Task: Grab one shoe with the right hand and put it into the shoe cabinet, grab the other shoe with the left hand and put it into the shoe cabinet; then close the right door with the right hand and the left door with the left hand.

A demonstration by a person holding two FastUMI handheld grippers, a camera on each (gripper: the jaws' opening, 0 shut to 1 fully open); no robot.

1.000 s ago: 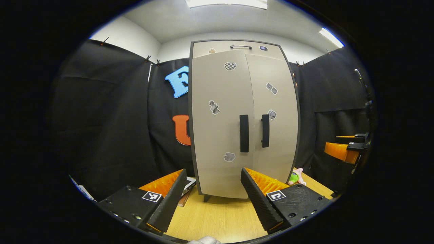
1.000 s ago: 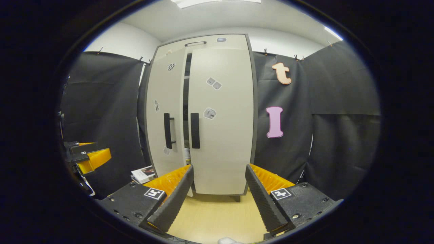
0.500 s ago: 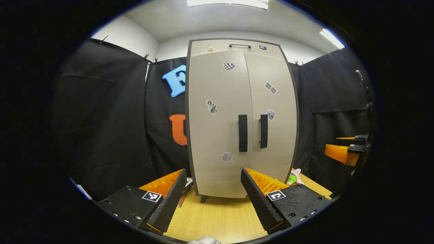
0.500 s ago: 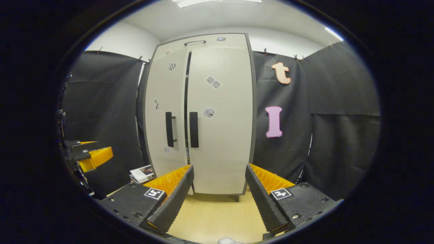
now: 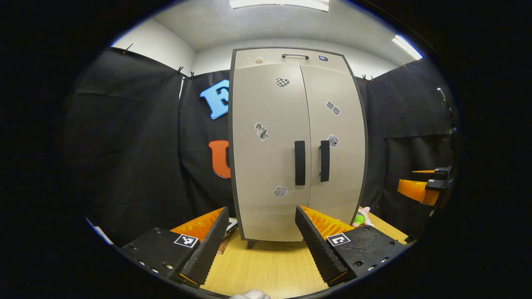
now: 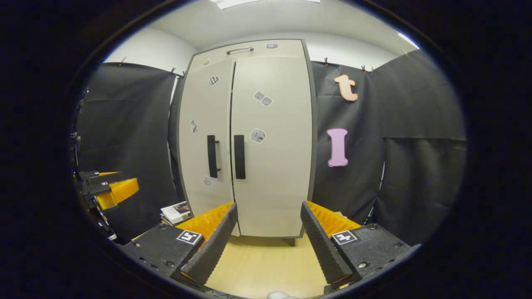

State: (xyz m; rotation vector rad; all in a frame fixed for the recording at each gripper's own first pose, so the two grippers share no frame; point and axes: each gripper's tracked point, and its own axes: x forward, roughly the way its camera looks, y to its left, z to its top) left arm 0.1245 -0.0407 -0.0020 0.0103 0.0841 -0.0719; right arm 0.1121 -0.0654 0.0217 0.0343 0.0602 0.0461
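A tall beige shoe cabinet [image 5: 295,145] [image 6: 249,141] stands on the wooden table, both doors shut and flush, each with a black vertical handle: left handle [image 5: 299,162] [image 6: 212,156] and right handle [image 5: 325,160] [image 6: 239,156]. My left gripper [image 5: 262,241] is open, held back from the doors with nothing between its fingers. Open and empty as well, my right gripper [image 6: 268,238] sits in front of the right door. The right gripper [image 5: 424,187] also shows at the right edge of the left gripper view. At the left edge of the right gripper view is the left gripper [image 6: 106,189].
A stack of books [image 6: 176,212] [image 5: 226,237] lies on the table left of the cabinet. A small green and pink plush toy [image 5: 362,216] sits at its right foot. Black cloth walls close in on both sides. Bare wooden tabletop [image 5: 270,265] lies before the cabinet.
The left door has swung fully shut, closing the dark gap seen in the right gripper view. Both grippers stay open, shifting only slightly.
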